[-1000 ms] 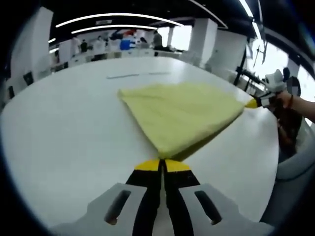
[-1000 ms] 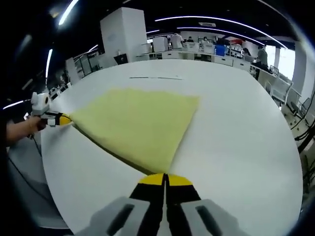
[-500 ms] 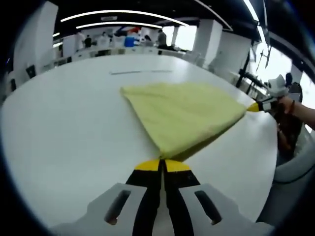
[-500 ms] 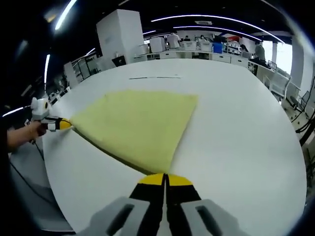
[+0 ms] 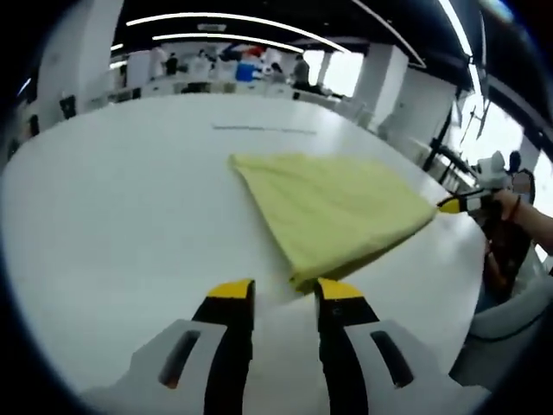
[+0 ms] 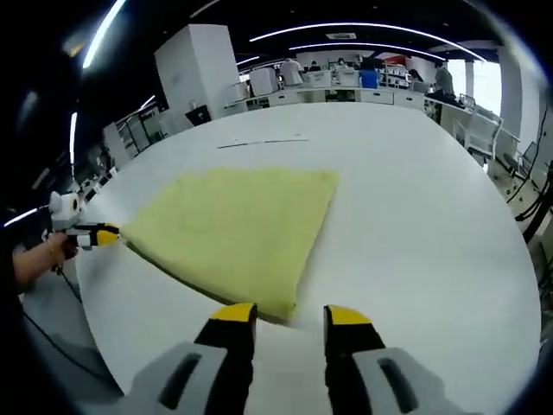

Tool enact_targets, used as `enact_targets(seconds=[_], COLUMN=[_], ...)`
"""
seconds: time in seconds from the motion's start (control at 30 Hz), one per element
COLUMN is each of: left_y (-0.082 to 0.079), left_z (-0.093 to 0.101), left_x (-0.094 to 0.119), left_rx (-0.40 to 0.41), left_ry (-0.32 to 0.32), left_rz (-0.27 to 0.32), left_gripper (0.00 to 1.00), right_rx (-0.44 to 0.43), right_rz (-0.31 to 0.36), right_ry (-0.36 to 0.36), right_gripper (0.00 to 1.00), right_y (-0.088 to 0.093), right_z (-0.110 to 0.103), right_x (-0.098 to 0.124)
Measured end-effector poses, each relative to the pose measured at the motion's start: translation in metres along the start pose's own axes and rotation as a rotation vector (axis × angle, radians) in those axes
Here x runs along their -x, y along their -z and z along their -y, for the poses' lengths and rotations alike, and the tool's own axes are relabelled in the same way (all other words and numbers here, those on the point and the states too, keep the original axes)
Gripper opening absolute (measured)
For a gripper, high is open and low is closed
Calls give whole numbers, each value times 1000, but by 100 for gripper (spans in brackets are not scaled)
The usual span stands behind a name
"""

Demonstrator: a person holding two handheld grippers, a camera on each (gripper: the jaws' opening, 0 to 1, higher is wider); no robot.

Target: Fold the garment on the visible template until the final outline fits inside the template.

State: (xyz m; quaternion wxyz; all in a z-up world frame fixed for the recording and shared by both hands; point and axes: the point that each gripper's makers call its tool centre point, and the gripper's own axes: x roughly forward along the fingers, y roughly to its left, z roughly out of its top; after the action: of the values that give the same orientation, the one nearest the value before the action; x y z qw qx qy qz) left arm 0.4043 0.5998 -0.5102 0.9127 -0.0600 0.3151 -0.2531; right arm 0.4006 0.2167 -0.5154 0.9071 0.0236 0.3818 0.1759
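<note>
On the white desk, your yellow garment lies folded flat, its near corners just beyond your left claw and right claw, both spread apart.

A plain pale yellow is seen on the folded garment, no print or stripes on it, just a slightly fuzzy solid colour; the same soft yellow is seen in the right gripper view. The table is done in flat glossy white, with a thin dark line marked near its far edge. The left gripper is finished in light grey, with black jaws capped in bright yellow. The right gripper is coloured the same way: grey body, black jaws, yellow tips.
</note>
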Motion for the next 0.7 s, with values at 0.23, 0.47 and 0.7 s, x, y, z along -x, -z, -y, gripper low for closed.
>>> enact_targets(seconds=[0.23, 0.47, 0.7], left_y=[-25, -41, -45], left_z=[15, 27, 37], left_x=[16, 34, 53], left_rx=[-20, 6, -21], left_ry=[23, 54, 58], left_rz=[58, 94, 99], left_gripper=[55, 68, 79], right_rx=[-13, -19, 42], right_rz=[22, 67, 98], right_ry=[1, -26, -52], right_gripper=[63, 76, 87], right_y=[-13, -30, -42], right_z=[-10, -22, -44], right_x=[12, 30, 54])
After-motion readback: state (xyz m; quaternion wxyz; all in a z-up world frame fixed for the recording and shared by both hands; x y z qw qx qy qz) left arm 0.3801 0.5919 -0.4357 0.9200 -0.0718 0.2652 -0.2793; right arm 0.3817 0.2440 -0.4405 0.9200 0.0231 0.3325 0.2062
